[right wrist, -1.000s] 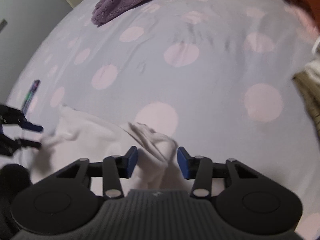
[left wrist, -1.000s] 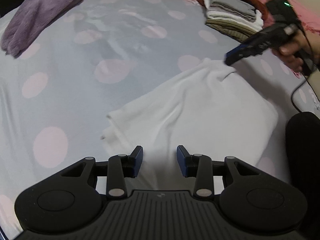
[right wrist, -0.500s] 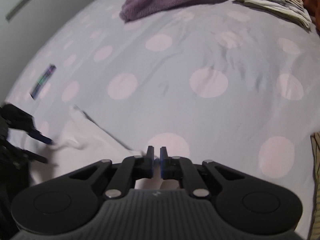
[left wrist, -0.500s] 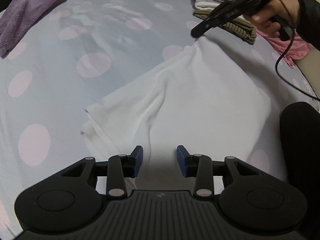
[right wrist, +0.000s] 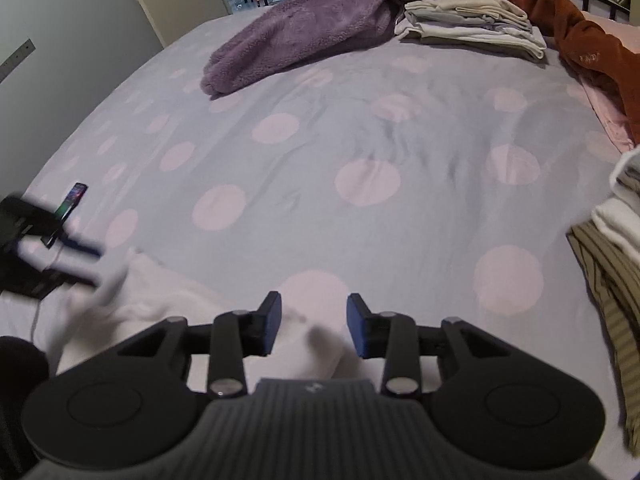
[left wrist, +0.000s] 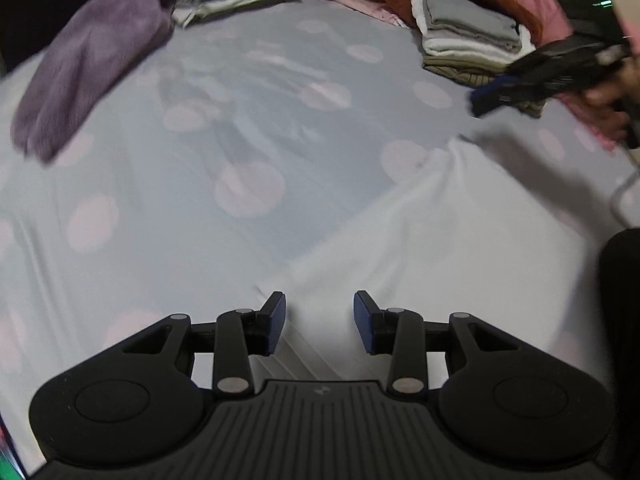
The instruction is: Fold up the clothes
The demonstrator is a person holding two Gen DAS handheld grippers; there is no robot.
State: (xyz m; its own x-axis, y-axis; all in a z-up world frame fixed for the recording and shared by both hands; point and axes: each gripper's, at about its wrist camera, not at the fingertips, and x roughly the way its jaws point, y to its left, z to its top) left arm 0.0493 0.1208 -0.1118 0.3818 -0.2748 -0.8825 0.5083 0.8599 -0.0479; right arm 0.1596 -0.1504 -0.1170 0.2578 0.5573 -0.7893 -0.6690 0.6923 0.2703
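**Both grippers clear of white garment**

The white garment (left wrist: 440, 248) lies flat on the spotted bedsheet (left wrist: 248, 128). Left gripper (left wrist: 319, 322): jaws partly apart, gripping nothing. Right gripper (right wrist: 313, 325): jaws opening above a raised fold, pads not pressing it.

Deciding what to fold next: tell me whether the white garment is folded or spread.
Folded, loosely: the white garment lies in layers, stacked edges showing at its near corner, on the spotted bedsheet.
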